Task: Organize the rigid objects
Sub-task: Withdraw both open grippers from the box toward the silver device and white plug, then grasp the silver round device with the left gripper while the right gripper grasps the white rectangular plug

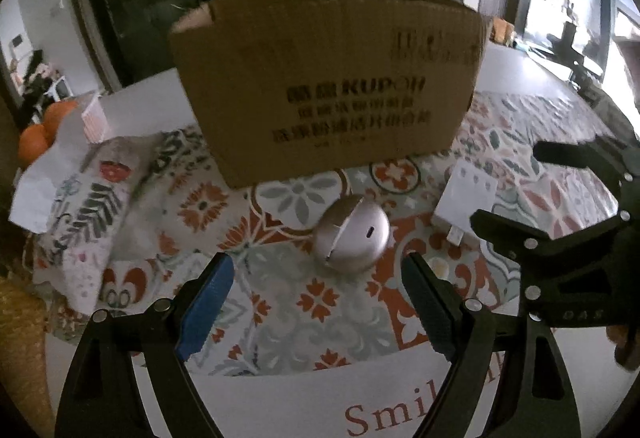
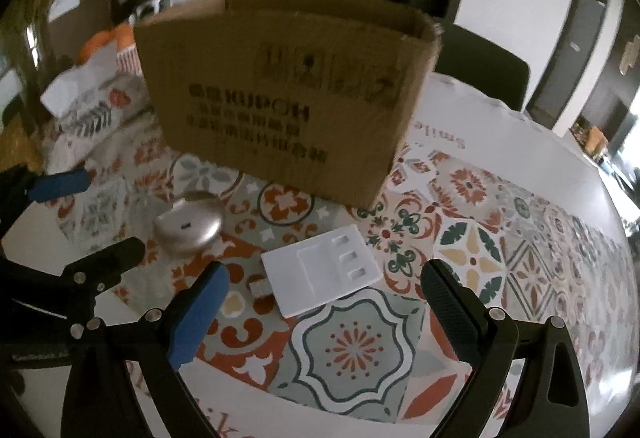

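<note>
While the cardboard box [image 1: 332, 85] fills the upper centre of both views, open-topped and waiting, nothing has gone in yet, so I judge this the approach to a first pick. Lower right of centre in my right view lies the white plastic tray [image 2: 320, 274], flat on the patterned cloth [image 2: 500, 230]. The silver puck [image 1: 352, 234] sits centre frame ahead of my left gripper [image 1: 318, 302], jaws wide and empty. My right gripper [image 2: 324, 314] is equally wide. Next: advance, straddle, close.
</note>
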`<state>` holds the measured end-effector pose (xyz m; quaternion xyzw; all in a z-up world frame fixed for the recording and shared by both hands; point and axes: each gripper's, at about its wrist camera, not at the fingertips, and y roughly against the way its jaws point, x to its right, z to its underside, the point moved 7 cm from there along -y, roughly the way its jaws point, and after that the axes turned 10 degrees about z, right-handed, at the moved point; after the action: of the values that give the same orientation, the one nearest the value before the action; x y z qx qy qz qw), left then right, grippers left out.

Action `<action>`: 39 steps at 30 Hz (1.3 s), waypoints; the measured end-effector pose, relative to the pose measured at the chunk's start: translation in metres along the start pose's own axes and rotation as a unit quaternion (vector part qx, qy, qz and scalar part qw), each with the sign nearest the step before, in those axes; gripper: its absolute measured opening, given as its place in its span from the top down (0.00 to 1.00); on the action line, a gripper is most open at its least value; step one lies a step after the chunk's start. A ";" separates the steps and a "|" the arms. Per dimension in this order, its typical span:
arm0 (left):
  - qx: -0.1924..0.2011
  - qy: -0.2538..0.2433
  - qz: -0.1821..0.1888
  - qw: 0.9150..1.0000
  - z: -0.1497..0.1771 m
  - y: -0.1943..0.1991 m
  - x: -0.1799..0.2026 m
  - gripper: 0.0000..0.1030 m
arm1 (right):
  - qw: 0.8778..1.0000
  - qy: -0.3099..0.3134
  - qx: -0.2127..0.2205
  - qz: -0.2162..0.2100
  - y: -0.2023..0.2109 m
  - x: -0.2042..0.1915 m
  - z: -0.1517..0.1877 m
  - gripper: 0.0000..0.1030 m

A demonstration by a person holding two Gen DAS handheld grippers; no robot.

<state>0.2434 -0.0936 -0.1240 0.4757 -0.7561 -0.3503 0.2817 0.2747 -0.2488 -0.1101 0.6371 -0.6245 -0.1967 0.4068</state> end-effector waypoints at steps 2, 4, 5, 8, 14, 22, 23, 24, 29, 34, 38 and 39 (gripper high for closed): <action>-0.005 -0.005 0.000 1.000 0.001 -0.004 0.000 0.16 | 1.000 0.016 -0.008 -0.002 -0.006 -0.003 0.000 0.05; -0.011 -0.015 0.007 1.000 0.000 -0.009 0.000 0.16 | 0.999 0.029 -0.014 -0.006 -0.012 -0.006 -0.001 0.05; -0.014 -0.020 0.005 1.000 0.000 -0.012 0.000 0.16 | 0.999 0.036 -0.016 -0.009 -0.015 -0.007 -0.001 0.05; -0.019 -0.034 0.011 0.999 -0.001 -0.018 0.002 0.16 | 0.998 0.053 -0.019 -0.017 -0.022 -0.010 -0.003 0.05; -0.034 -0.033 0.022 0.999 -0.004 -0.032 0.002 0.17 | 0.996 0.071 -0.034 -0.036 -0.039 -0.015 -0.006 0.05; -0.039 -0.034 0.030 0.998 -0.010 -0.046 0.004 0.17 | 0.994 0.076 -0.047 -0.055 -0.059 -0.019 -0.006 0.05; -0.039 -0.033 0.031 0.998 -0.011 -0.048 0.005 0.17 | 0.995 0.073 -0.049 -0.057 -0.062 -0.019 -0.006 0.05; -0.039 -0.032 0.031 0.998 -0.012 -0.049 0.004 0.17 | 0.995 0.068 -0.050 -0.059 -0.064 -0.019 -0.006 0.05; -0.040 -0.029 0.037 0.998 -0.013 -0.056 0.003 0.18 | 0.995 0.052 -0.058 -0.067 -0.076 -0.020 -0.007 0.06; -0.038 -0.025 0.047 0.998 -0.017 -0.064 0.004 0.23 | 0.995 0.037 -0.058 -0.069 -0.084 -0.022 -0.009 0.07; -0.040 -0.025 0.053 0.997 -0.019 -0.075 0.004 0.34 | 0.995 0.027 -0.055 -0.075 -0.081 -0.020 -0.008 0.14; -0.041 -0.024 0.057 0.997 -0.019 -0.077 0.004 0.40 | 0.995 0.026 -0.054 -0.077 -0.083 -0.015 -0.008 0.17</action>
<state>0.2966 -0.1258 -0.1737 0.4113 -0.7733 -0.3757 0.3028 0.3311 -0.2416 -0.1728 0.6653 -0.5509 -0.2447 0.4404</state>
